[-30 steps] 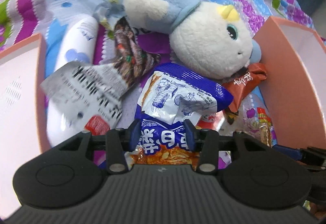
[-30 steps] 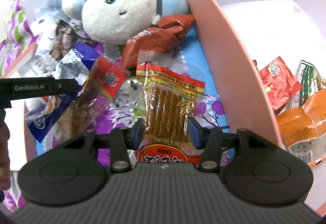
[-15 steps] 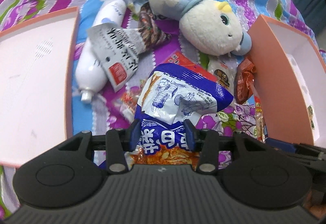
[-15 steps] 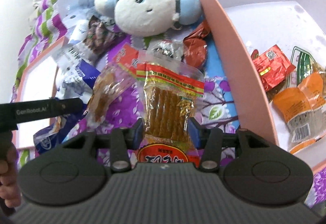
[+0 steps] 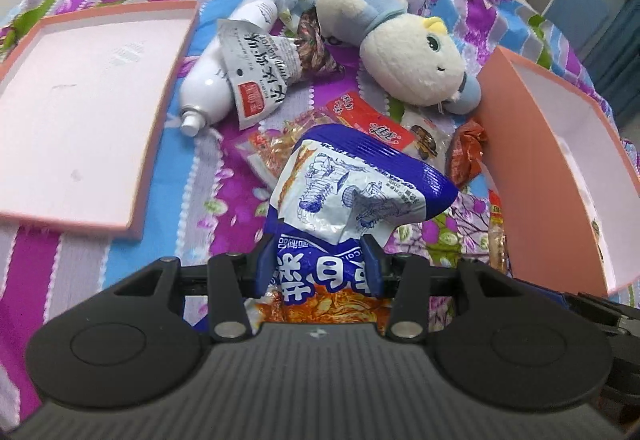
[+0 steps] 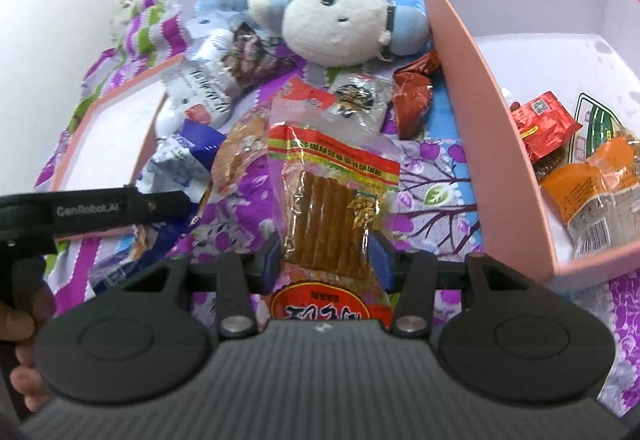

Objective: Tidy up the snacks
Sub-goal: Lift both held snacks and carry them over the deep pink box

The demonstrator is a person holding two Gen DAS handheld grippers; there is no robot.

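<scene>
My left gripper [image 5: 320, 264] is shut on a blue and white snack bag [image 5: 352, 191] and holds it above the patterned bedspread. My right gripper [image 6: 326, 260] is shut on a clear packet of brown snack sticks [image 6: 332, 199], held left of the pink box [image 6: 472, 79]. The box holds a red packet [image 6: 544, 123] and an orange packet [image 6: 596, 187]. The same box [image 5: 532, 175] stands at the right in the left wrist view. Loose snack packets [image 5: 368, 123] lie on the bed between the grippers and a plush toy [image 5: 404, 51].
A pink box lid [image 5: 80, 111] lies open-side up at the left. A white bottle [image 5: 224, 79] and a grey-white packet [image 5: 260, 75] lie beside it. The plush toy [image 6: 332, 23] lies behind the snacks. The left gripper's body [image 6: 92, 207] shows at the right view's left.
Both grippers have lifted and drawn back with their packets, so more of the bed, the lid and the box interior shows. Neither grip has changed.
</scene>
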